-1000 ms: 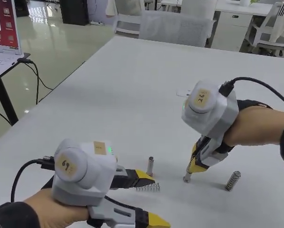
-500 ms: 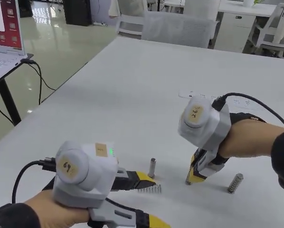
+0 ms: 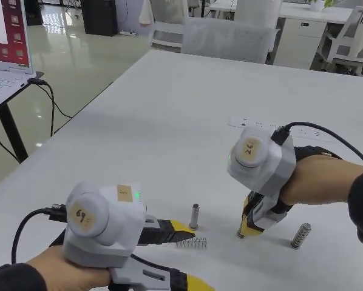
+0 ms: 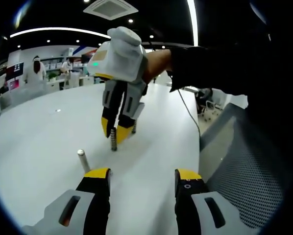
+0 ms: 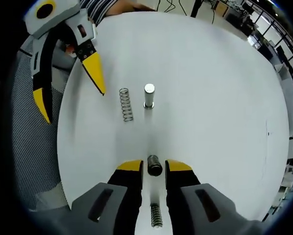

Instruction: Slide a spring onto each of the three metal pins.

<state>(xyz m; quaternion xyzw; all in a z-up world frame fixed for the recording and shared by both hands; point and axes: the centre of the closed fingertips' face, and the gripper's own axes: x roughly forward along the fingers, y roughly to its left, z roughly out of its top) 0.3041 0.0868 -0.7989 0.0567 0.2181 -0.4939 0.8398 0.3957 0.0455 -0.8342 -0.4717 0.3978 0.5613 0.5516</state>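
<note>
holding an upright spring between its yellow tips, right hand-held gripper points straight down at the white counter, jaws clenched on the coil's top end; whether a pin sits inside that coil cannot be told; same hand-held gripper in the head view, tips close to the counter, cable trailing back over the hand; in the left gripper view it hangs ahead of the left jaws with the spring reaching from its tips down to the counter

second spring, standing slightly tilted on the counter, near the outer side of the right hand-held gripper and apart from it; seen behind the jaw tips in the right gripper view

bare pin, upright, between the two hand-held grippers; ahead of the right tips; just ahead of the left-hand jaw tip in the left gripper view

loose spring, lying flat beside the bare pin, just off the upper tip of the left hand-held gripper; apart from the pin

left hand-held gripper, jaws spread wide, grasping nothing; own view likewise; tips aimed toward the loose spring
</note>
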